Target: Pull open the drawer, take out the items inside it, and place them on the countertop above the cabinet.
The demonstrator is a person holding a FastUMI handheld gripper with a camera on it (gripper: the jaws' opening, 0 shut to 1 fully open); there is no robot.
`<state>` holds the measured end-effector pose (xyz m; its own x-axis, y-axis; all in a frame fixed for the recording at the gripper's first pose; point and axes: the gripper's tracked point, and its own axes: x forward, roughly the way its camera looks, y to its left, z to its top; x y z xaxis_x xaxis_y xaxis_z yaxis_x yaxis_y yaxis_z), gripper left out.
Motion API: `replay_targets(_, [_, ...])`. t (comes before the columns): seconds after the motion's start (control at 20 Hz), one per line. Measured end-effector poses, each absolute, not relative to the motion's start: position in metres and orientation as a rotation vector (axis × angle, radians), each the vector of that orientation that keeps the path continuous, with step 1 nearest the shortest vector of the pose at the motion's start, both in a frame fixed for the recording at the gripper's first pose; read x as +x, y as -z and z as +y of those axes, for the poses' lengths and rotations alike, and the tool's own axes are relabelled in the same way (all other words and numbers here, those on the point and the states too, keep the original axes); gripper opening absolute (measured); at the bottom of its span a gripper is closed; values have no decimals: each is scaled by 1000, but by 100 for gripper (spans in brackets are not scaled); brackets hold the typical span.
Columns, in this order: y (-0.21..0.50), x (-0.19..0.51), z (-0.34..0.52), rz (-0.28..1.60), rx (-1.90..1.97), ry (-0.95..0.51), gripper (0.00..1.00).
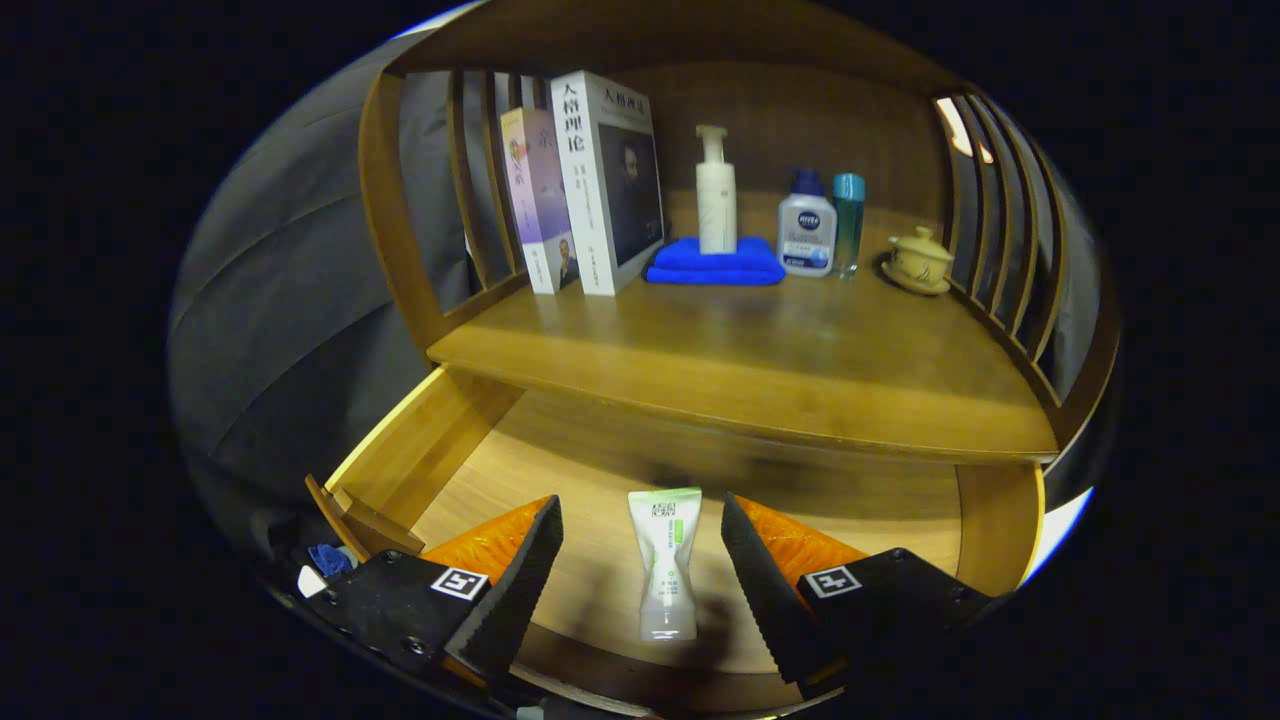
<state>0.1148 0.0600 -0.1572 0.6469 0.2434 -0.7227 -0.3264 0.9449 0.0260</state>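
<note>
The drawer (pixel 640 470) stood pulled open, and a small white-and-green tube (pixel 664 565) lay flat on its floor, between the fingers of the gripper (pixel 640 580), which were spread wide and touched nothing. The tube appeared light, soft-walled and likely slick; a hold across its firmer middle, clear of the crimped end, was judged soundest. Its printing was too small to read. On the countertop (pixel 760 360) above, a white bottle (pixel 806 235) bore the NIVEA mark.

Dim, warm light; sharp centre, fisheye-bent edges, soft shadows.
</note>
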Motion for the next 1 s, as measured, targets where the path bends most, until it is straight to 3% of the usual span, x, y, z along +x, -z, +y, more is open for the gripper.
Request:
replay_targets(0.25, [192, 111, 59, 1016, -124, -343, 99])
replay_targets(0.6, [221, 99, 56, 1150, -181, -359, 94])
replay_targets(0.75, [230, 98, 56, 1185, -182, -352, 81])
replay_targets(1.0, [234, 103, 49, 1159, -245, -361, 39])
